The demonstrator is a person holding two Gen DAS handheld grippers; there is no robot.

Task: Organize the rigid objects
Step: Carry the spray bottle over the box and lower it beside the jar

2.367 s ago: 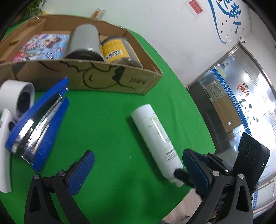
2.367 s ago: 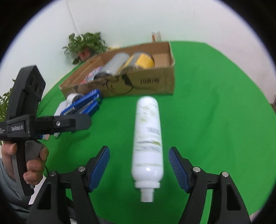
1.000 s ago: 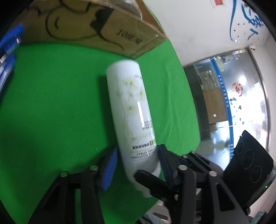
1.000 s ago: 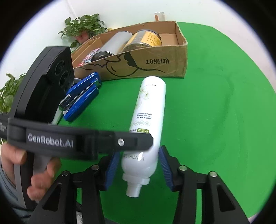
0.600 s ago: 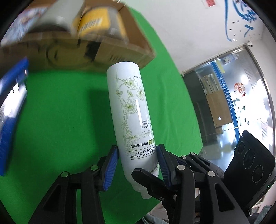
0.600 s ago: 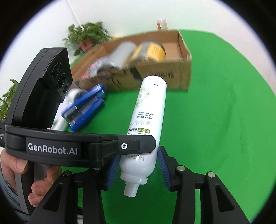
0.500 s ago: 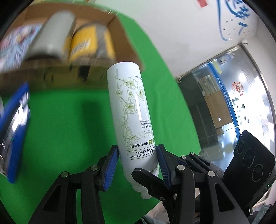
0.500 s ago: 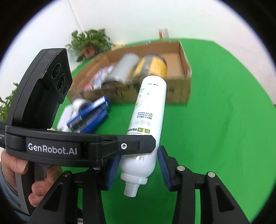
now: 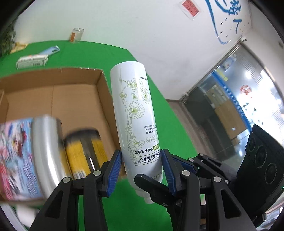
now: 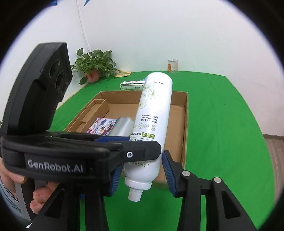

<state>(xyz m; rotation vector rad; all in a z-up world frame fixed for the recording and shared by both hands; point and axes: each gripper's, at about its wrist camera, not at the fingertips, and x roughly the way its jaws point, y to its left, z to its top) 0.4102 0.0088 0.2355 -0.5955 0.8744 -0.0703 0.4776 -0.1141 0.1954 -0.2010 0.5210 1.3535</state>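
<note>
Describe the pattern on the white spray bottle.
Green line-drawn leaves on a vine on the spray bottle, clearest in left wrist view.

A potted plant (image 10: pixel 94 65) sits by the white wall, a glass jar (image 10: pixel 172 66) stands at the green table's (image 10: pixel 221 110) far edge, and a red notice (image 9: pixel 190 8) hangs high.

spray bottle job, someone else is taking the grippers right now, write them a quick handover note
Left gripper: shut on the white spray bottle, low on its body near the neck.
Right gripper: shut on the same bottle at the same end, crossing the left one.
Bottle: held in the air, nozzle end toward the grippers, base out over the cardboard box.
Done: a silver can, a yellow-labelled can and a colourful packet lie in the box.
Left: lower the bottle into the bare right part of the box, open both grippers.
A small carton lies on the green table behind the box.
</note>
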